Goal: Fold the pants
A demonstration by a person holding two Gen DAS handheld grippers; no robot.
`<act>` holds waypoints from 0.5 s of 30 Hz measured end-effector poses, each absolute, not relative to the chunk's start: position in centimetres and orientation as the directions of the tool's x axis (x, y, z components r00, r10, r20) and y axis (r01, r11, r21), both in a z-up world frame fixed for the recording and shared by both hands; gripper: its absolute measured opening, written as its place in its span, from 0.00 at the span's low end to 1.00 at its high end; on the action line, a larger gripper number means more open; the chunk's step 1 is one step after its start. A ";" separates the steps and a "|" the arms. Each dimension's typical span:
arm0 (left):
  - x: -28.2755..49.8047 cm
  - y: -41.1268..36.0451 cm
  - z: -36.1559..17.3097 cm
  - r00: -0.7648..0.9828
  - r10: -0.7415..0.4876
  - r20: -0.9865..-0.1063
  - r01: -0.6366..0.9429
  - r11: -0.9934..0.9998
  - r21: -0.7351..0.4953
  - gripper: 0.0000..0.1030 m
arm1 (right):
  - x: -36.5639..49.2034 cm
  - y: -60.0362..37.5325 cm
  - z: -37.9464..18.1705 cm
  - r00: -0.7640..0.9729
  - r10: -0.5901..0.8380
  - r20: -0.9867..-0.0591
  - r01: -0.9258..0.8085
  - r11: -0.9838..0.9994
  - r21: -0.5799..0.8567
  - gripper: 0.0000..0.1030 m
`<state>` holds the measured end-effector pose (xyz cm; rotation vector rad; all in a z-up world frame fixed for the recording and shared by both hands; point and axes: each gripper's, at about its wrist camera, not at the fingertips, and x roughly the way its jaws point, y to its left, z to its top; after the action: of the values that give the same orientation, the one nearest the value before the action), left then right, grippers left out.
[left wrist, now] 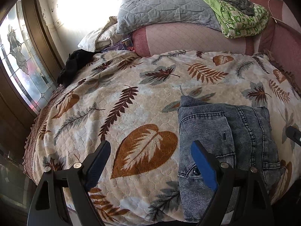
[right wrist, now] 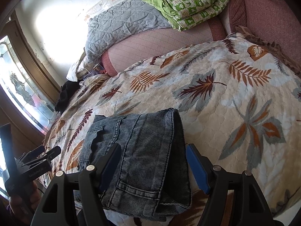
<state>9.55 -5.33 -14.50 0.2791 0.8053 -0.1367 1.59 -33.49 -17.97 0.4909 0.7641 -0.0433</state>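
Denim pants (right wrist: 139, 158) look fully folded: compact stack on the leaf-print blanket (left wrist: 131, 98) near the bed's front edge. Likely nothing left but a tidy-up. Left gripper (left wrist: 152, 165): jaws wide, empty, over bare blanket, pants just beside its blue pad. Right gripper (right wrist: 153, 167): jaws wide apart above the stack, not gripping it.

"GenRobot" lettering, on left gripper (right wrist: 40, 155) body

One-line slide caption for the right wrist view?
Right gripper open above folded denim pants on a leaf-print blanket.
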 end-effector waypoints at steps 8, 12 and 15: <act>9.3 -5.1 -14.3 0.687 -0.018 -0.726 0.223 0.957 0.188 0.85 | 1.4 -32.9 -17.7 0.726 0.141 -0.673 0.201 0.892 0.404 0.72; 9.3 -5.0 -14.3 0.688 -0.018 -0.725 0.223 0.957 0.187 0.85 | 1.4 -32.8 -17.7 0.726 0.141 -0.673 0.199 0.894 0.401 0.72; 9.4 -4.8 -14.4 0.685 -0.017 -0.728 0.219 0.958 0.184 0.85 | 1.5 -32.7 -17.7 0.724 0.140 -0.676 0.200 0.895 0.399 0.72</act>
<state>9.42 -4.79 -14.41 0.2661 0.8074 -0.1340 1.45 -32.68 -17.69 0.4732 0.7688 -0.0344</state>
